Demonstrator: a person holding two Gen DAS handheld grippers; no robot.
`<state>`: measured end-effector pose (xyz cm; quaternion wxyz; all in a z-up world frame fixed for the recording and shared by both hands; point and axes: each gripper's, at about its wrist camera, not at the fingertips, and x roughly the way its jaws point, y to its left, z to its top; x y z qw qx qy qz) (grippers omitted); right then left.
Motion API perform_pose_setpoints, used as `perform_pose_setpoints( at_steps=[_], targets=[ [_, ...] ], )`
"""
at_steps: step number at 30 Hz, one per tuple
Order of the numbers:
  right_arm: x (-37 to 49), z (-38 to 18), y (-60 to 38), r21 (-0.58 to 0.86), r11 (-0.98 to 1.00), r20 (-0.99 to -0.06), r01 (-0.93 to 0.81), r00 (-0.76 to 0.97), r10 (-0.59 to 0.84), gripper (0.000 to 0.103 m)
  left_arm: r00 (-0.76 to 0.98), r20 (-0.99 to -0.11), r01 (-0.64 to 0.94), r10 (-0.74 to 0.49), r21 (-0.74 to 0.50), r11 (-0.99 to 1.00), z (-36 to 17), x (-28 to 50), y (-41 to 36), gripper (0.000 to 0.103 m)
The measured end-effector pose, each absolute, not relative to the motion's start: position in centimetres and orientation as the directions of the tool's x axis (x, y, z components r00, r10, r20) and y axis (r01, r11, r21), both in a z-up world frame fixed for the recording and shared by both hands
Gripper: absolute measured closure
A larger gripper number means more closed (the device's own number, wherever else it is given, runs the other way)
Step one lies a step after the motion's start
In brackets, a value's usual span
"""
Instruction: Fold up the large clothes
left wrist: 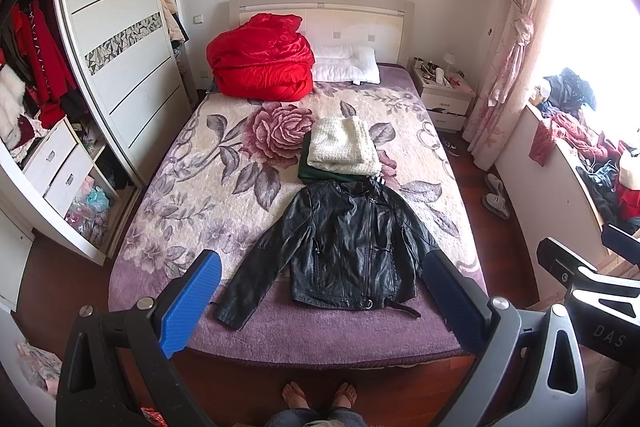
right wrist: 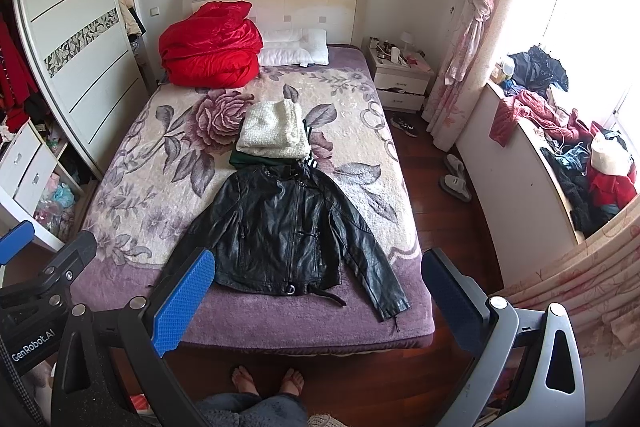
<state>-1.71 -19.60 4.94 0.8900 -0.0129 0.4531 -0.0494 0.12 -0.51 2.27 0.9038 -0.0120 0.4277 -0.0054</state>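
Both grippers, left [left wrist: 320, 303] and right [right wrist: 316, 301], hang spread wide and empty above the foot of the floral purple-and-cream bed [left wrist: 192, 187]. Behind lie a bundled red quilt [left wrist: 260, 61], white pillows [left wrist: 348, 65], and a folded cream knit on green cloth [left wrist: 344, 147]. Nearest, the black leather jacket [left wrist: 344, 247] lies flat, sleeves spread.
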Motion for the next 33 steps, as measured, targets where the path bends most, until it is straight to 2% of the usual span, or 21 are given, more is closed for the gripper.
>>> perform_pose_setpoints(
  at_steps=[10,16,19,23,29,32,33],
  targets=[
    [0.6,3.5,-19.5,-0.035,0.993,-0.817,0.111,0.570,-0.092,0.000,0.646,-0.763,-0.001,0.007,0.008,1.000,1.3,2.3,0.1,0.000],
    [6.2,-4.5,-23.3,0.027,0.968,-0.877,0.251,0.470,-0.098,0.000,0.675,-0.731,-0.006,0.097,0.125,0.992,-4.7,7.3,0.8,0.000],
    [8.6,-10.2,-26.2,0.013,0.941,-0.910,0.338,0.394,-0.129,0.000,0.654,-0.747,0.003,0.123,0.165,0.986,-9.3,9.8,1.1,0.000],
    [11.0,-21.3,-30.8,0.035,0.909,-0.955,0.416,0.282,-0.092,0.000,0.564,-0.810,0.011,0.164,0.205,0.979,-17.6,13.0,0.7,0.000],
    [15.3,-42.3,-36.0,0.132,0.875,-0.991,0.465,0.089,0.103,0.000,0.304,-0.930,-0.016,0.206,0.211,0.977,-35.1,16.9,1.4,0.000],
    [17.8,-52.0,-37.4,0.125,0.881,-0.991,0.456,0.014,0.133,0.000,0.182,-0.966,-0.073,0.185,0.174,0.982,-42.6,18.0,3.0,0.000],
    [18.5,-54.9,-37.7,0.117,0.882,-0.991,0.456,-0.006,0.135,0.000,0.121,-0.983,-0.110,0.141,0.128,0.986,-46.1,18.4,4.1,0.000]
  ],
)
